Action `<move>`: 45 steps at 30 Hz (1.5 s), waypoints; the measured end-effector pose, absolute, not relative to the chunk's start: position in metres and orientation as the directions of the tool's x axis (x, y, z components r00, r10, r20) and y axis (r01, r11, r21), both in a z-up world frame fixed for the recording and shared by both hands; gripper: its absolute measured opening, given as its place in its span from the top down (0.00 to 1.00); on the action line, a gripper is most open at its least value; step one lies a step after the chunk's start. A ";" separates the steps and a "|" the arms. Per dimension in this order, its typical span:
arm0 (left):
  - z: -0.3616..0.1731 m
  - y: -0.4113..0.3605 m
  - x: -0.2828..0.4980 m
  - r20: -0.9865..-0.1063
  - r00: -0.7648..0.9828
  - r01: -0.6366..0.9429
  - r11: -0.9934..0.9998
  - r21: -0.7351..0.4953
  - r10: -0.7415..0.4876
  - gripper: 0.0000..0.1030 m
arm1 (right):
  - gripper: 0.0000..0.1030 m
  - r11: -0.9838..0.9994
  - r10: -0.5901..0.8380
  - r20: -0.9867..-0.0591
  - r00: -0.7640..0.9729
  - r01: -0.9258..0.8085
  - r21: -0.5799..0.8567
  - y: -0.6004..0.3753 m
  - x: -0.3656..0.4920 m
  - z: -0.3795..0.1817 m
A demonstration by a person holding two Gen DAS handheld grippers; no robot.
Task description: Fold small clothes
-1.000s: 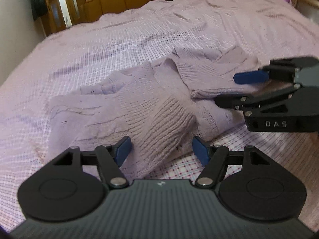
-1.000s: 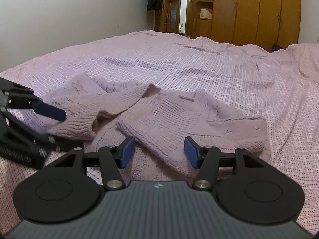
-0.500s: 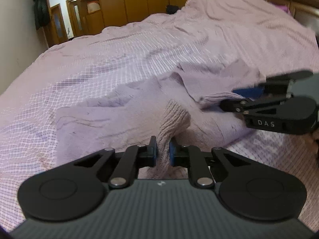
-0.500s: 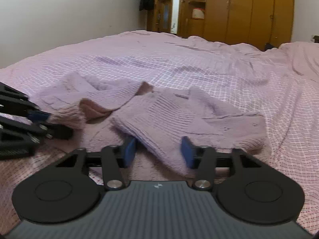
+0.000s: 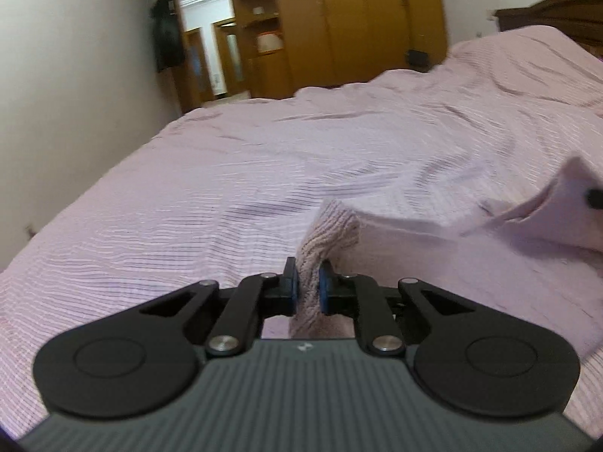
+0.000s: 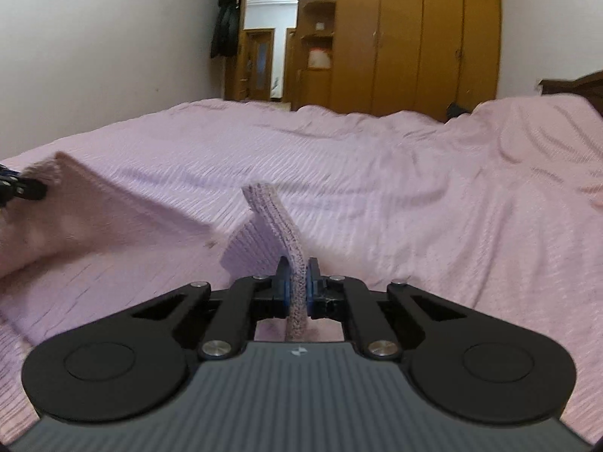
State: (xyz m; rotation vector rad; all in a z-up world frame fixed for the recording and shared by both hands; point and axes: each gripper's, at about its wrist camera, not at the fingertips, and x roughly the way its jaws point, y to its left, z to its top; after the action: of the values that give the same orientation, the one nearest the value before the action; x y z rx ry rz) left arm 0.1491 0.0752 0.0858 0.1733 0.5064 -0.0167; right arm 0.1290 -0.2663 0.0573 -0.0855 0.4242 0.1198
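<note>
**Both grippers lifting the sweater**

We are holding the sweater (image 5: 414, 233) above the bed (image 5: 226, 188), stretched between us. Our left gripper (image 5: 308, 290) is clamping one ribbed edge; our right gripper (image 6: 297, 289) is pinching another. We are risking a slip: the loose knit may pull out of either pinch if we are tugging apart too hard, or sag unevenly.

No readable text, label, brand name or number shows in either view.
</note>
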 end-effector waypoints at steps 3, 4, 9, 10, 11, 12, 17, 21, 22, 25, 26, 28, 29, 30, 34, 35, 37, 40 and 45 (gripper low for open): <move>0.078 0.084 0.167 -0.502 0.863 0.029 0.988 0.155 0.054 0.88 | 0.94 0.992 0.050 -0.419 0.907 -0.094 -0.084 -0.278 0.148 0.060; 0.073 0.087 0.173 -0.513 0.856 0.019 0.988 0.154 0.064 0.88 | 0.94 0.992 0.036 -0.423 0.905 -0.082 -0.091 -0.282 0.153 0.059; 0.044 0.095 0.197 -0.577 0.812 0.002 0.988 0.151 0.086 0.87 | 0.94 0.995 -0.026 -0.487 0.873 -0.024 -0.097 -0.303 0.187 0.039; 0.039 0.097 0.201 -0.591 0.802 -0.002 0.989 0.148 0.090 0.85 | 0.94 0.995 -0.036 -0.504 0.863 -0.014 -0.097 -0.306 0.193 0.033; 0.033 0.099 0.205 -0.602 0.792 -0.014 0.990 0.142 0.097 0.85 | 0.94 0.995 -0.046 -0.524 0.850 -0.007 -0.099 -0.310 0.198 0.027; 0.029 0.102 0.204 -0.612 0.784 -0.026 0.991 0.131 0.101 0.85 | 0.93 0.995 -0.053 -0.545 0.837 -0.004 -0.103 -0.312 0.204 0.019; 0.022 0.112 0.208 -0.640 0.763 -0.052 0.996 0.074 0.088 0.79 | 0.90 0.998 -0.053 -0.575 0.816 0.030 -0.050 -0.325 0.213 -0.004; 0.021 0.113 0.210 -0.641 0.755 -0.096 0.990 0.104 0.140 0.53 | 0.80 0.998 -0.050 -0.578 0.815 0.054 -0.011 -0.335 0.215 -0.003; 0.022 0.115 0.209 -0.646 0.746 -0.128 0.986 0.103 0.164 0.43 | 0.68 0.997 -0.063 -0.575 0.816 0.074 -0.004 -0.337 0.214 0.000; 0.025 0.120 0.202 -0.659 0.733 -0.151 0.985 0.087 0.170 0.39 | 0.41 0.988 -0.079 -0.563 0.823 0.139 0.063 -0.348 0.203 0.005; 0.026 0.122 0.199 -0.664 0.729 -0.151 0.985 0.082 0.167 0.39 | 0.41 0.986 -0.071 -0.563 0.824 0.145 0.088 -0.352 0.199 0.006; 0.029 0.124 0.193 -0.674 0.720 -0.152 0.985 0.078 0.165 0.39 | 0.41 0.978 -0.059 -0.567 0.821 0.161 0.132 -0.361 0.191 0.008; 0.032 0.125 0.188 -0.676 0.719 -0.151 0.986 0.073 0.161 0.39 | 0.40 0.975 -0.051 -0.571 0.820 0.166 0.151 -0.366 0.186 0.009; 0.033 0.125 0.183 -0.678 0.719 -0.149 0.987 0.065 0.153 0.39 | 0.39 0.968 -0.037 -0.580 0.814 0.172 0.180 -0.371 0.182 0.010; 0.038 0.128 0.164 -0.697 0.704 -0.148 0.988 0.045 0.137 0.38 | 0.33 0.923 0.114 -0.612 0.782 0.146 0.357 -0.393 0.165 0.007; 0.039 0.128 0.161 -0.702 0.698 -0.156 0.987 0.044 0.142 0.38 | 0.33 0.909 0.147 -0.611 0.778 0.136 0.393 -0.396 0.159 0.005; 0.040 0.129 0.155 -0.709 0.690 -0.176 0.984 0.031 0.145 0.38 | 0.33 0.892 0.189 -0.606 0.773 0.123 0.435 -0.398 0.151 0.002; 0.043 0.129 0.146 -0.715 0.685 -0.188 0.982 0.012 0.140 0.38 | 0.33 0.867 0.258 -0.584 0.770 0.082 0.491 -0.394 0.143 -0.004; 0.050 0.130 0.136 -0.717 0.687 -0.177 0.984 -0.003 0.121 0.38 | 0.33 0.858 0.314 -0.587 0.746 0.041 0.512 -0.380 0.148 -0.015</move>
State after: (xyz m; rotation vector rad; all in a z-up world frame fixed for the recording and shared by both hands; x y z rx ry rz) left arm 0.1357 0.1298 0.0498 -0.0738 0.7969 0.1670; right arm 0.1480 -0.3799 -0.0154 0.5285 0.7203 0.1572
